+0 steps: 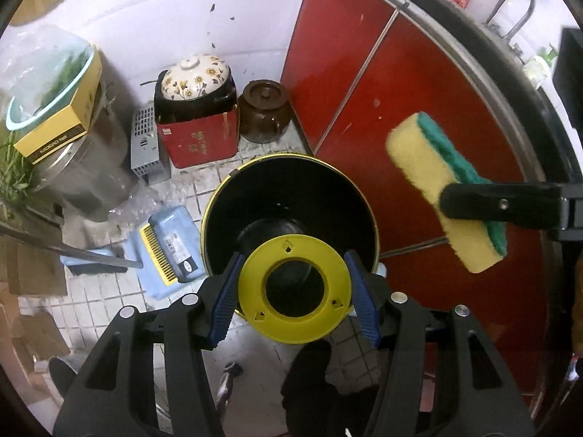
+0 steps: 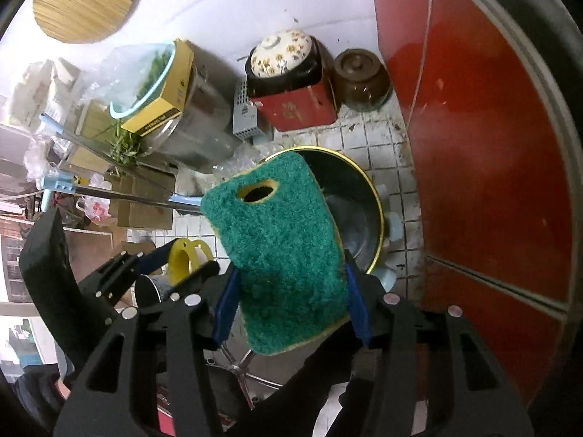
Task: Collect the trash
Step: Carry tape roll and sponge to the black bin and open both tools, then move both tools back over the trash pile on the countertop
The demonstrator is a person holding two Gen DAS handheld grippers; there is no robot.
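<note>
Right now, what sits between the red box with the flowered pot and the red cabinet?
A brown lidded jar stands on the tiled floor between the red box and the red cabinet, seen in both views.

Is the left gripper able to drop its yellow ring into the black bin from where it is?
Probably yes. The left gripper holds the yellow ring right above the black bin, whose mouth is open, with nothing in between.
</note>
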